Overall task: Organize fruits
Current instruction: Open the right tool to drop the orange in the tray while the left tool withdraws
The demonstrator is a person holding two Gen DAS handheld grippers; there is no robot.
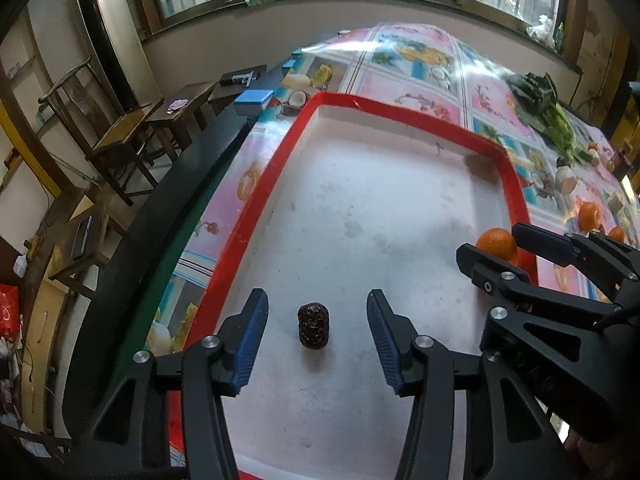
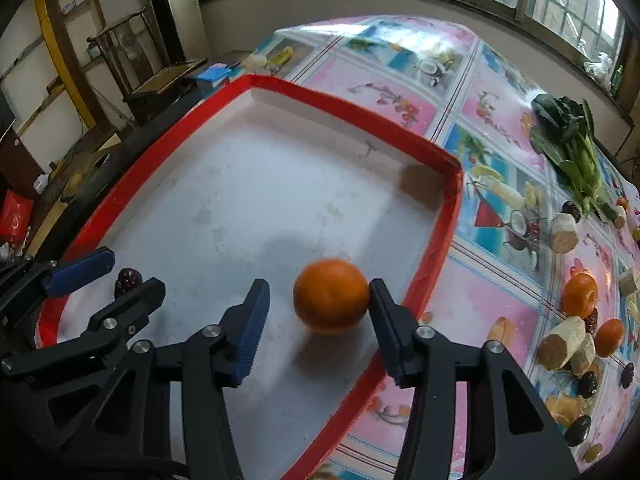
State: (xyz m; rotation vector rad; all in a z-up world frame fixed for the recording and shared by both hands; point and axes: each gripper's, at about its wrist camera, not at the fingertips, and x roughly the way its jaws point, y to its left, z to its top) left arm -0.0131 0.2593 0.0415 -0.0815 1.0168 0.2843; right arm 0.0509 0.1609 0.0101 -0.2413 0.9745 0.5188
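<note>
The red-rimmed tray (image 1: 400, 114) with a scuffed white floor lies on the table (image 2: 496, 312), which is covered by a pink and blue fruit-print cloth, and it holds two fruits. At the tray's left end the left gripper (image 1: 318, 338) stands with its jaws released and spread wide; a dark, wrinkled date (image 1: 313, 325) rests upright on the tray floor midway between the jaws, touching neither blue pad. In the right wrist view the same date (image 2: 127, 280) shows behind the left gripper (image 2: 120, 276), close to the tray's left rim. Further right, the right gripper (image 2: 318, 328) is also released, its jaws apart with an orange (image 2: 331, 295) between them inside the tray; the fruit sits against the right jaw and apart from the left jaw, close to the tray's right rim (image 2: 436, 256), and looks slightly blurred. From the left wrist view this orange (image 1: 497, 243) appears between the right gripper's (image 1: 494, 246) black fingertips at the tray's right edge. Beyond the right jaw, outside the tray, the table carries more oranges (image 2: 580, 294), pale cut root pieces (image 2: 562, 343), several dark dates (image 2: 587, 384) and a bunch of leafy greens (image 2: 570, 136) farther back.
</note>
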